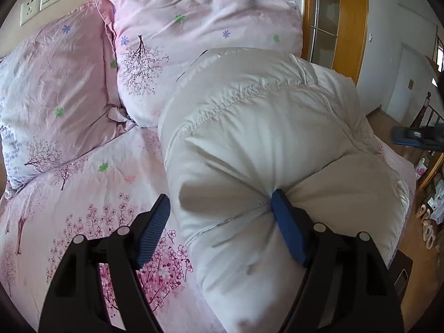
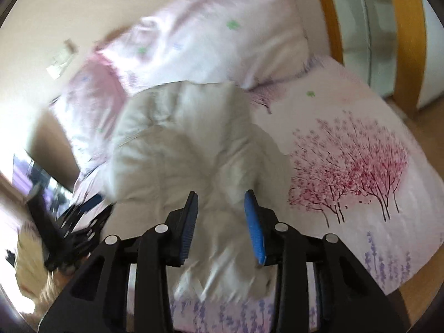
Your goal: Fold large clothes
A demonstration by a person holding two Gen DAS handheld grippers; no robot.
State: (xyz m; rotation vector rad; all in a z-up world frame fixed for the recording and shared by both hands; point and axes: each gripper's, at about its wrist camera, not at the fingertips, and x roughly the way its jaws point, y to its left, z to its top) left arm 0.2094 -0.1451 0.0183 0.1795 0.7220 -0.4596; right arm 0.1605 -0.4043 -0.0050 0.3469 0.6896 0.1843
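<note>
No writing can be read anywhere. The left claw (image 1: 219, 208) stands spread around the white padded garment (image 1: 249, 138) on the bed (image 1: 83, 194). The right claw (image 2: 222, 222) is parted over it, pinching nothing, pillows (image 2: 208, 36) at twelve o'clock.

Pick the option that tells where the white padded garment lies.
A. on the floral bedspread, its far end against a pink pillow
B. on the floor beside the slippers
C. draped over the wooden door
A: the white padded garment rests bunched on the floral bedspread, its far end against the pink pillow.
</note>
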